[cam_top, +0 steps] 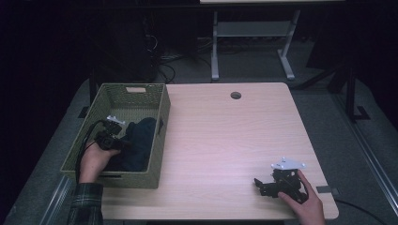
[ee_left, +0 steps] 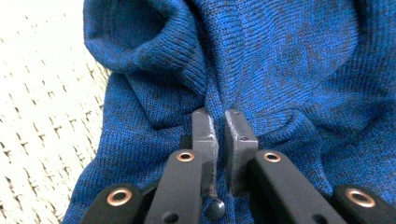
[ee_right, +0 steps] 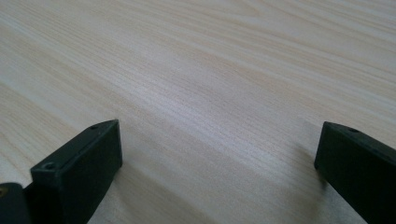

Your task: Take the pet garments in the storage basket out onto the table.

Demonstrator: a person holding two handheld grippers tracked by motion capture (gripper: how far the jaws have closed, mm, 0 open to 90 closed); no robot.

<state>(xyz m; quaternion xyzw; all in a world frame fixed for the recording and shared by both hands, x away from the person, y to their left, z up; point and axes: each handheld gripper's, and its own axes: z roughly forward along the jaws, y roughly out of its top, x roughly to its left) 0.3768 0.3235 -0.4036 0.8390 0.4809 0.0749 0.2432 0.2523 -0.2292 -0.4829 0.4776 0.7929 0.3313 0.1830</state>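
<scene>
A dark blue knit cloth [cam_top: 141,140] lies bunched in a green woven basket [cam_top: 162,117] at the table's left side. My left gripper [cam_top: 124,143] reaches down into the basket, held by a hand in a plaid sleeve. In the left gripper view its jaws [ee_left: 219,116] stand nearly together, pinching a puckered fold of the blue cloth [ee_left: 280,60] at their tips, with the basket's pale woven bottom [ee_left: 37,116] to the left. My right gripper [cam_top: 261,186] rests low on the wooden table [cam_top: 225,140] near the front right corner. Its jaws [ee_right: 219,135] are wide apart over bare wood [ee_right: 210,60].
A round cable hole [cam_top: 235,95] sits near the table's far edge. Beyond the table stand a grey desk frame [cam_top: 214,47] and floor cables [cam_top: 164,65]. A small grey tab [cam_top: 327,190] marks the table's right front edge.
</scene>
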